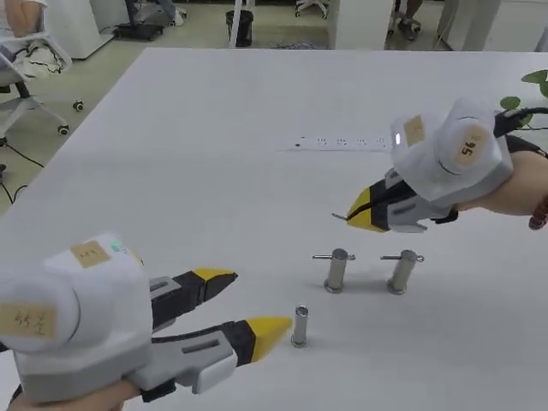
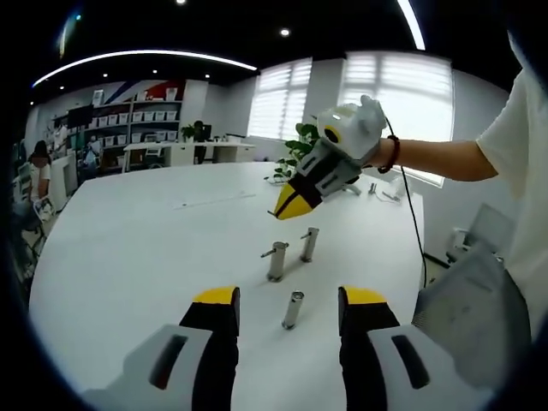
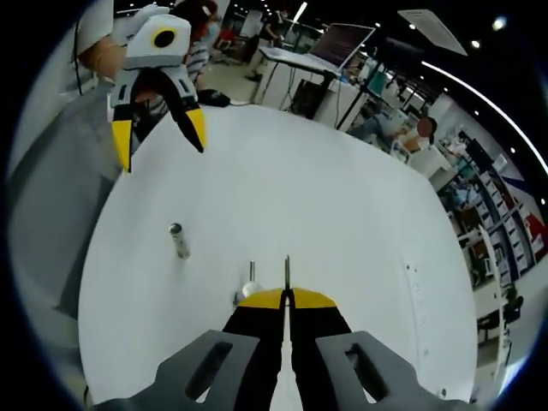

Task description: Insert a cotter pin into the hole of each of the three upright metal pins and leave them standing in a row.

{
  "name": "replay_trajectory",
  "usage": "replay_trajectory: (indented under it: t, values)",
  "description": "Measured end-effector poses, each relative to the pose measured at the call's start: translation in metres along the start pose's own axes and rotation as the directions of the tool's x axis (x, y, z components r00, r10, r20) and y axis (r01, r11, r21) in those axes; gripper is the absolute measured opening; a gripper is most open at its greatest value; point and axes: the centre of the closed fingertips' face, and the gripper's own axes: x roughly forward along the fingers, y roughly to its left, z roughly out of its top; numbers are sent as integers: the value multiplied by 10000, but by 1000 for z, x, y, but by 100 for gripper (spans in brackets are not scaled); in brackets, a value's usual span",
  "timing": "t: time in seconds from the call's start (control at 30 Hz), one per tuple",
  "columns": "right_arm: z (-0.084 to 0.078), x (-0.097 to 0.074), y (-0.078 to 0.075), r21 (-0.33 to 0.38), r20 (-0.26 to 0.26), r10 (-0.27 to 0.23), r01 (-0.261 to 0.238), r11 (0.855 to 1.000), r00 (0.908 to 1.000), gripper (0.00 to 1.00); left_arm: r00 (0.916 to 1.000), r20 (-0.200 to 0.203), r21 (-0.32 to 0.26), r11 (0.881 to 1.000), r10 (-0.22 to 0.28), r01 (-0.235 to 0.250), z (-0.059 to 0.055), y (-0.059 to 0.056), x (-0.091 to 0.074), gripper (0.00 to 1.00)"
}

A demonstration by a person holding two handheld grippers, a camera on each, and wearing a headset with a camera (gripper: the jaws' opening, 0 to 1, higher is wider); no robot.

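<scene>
Three short metal pins stand on the white table [image 1: 188, 154]. The bare pin [image 1: 300, 326] [image 2: 293, 310] [image 3: 179, 240] stands nearest me. Behind it, a middle pin [image 1: 339, 270] [image 2: 276, 261] and a right pin [image 1: 402, 271] [image 2: 309, 244] each have a cotter pin through the top. My left gripper [image 1: 244, 301] [image 2: 289, 295] is open just left of the bare pin, apart from it. Above the row, my right gripper [image 1: 360, 214] [image 3: 287, 298] is shut on a thin cotter pin [image 1: 339, 217] [image 3: 287, 272] that juts from its tips.
A white power strip [image 1: 342, 142] lies farther back on the table. A green plant [image 1: 533, 82] shows at the right edge. Office chairs [image 1: 26, 94] stand on the floor beyond the table's left edge.
</scene>
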Motion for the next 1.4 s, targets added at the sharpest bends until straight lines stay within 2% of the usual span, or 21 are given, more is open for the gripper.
replay_trajectory:
  t: [0.07, 0.33, 0.5, 0.67, 0.9, 1.13, 1.4]
  values:
    - [1, 1, 1, -68, 110, -8, 9, 10000, 9999, 2, 10000, -7, -215, 9998, -48, 48, 1, 0, 2, 43]
    - [18, -4, 28, -382, 450, 165, -148, 9992, 9989, 2, 9993, -143, -931, 9951, -357, 342, 5, -7, 7, 35]
    - [25, -4, 39, -494, 631, 321, -290, 9984, 9975, 2, 9983, -125, -1326, 9896, -569, 548, 7, -14, 10, 30]
    - [33, -5, 54, -574, 794, 473, -428, 9974, 9957, 2, 9972, -318, -1418, 9879, -675, 624, 6, -19, 13, 26]
    - [43, -6, 78, -897, 920, 807, -725, 9933, 9925, 2, 9968, -367, -2074, 9763, -713, 622, 5, -24, 18, 20]
    - [53, -8, 94, -1172, 1057, 1022, -897, 9891, 9891, 2, 9954, -342, -2466, 9659, -899, 788, 5, -31, 22, 16]
    - [60, -8, 103, -1282, 1127, 1159, -1012, 9866, 9868, 2, 9953, -348, -2652, 9610, -908, 784, 2, -33, 22, 11]
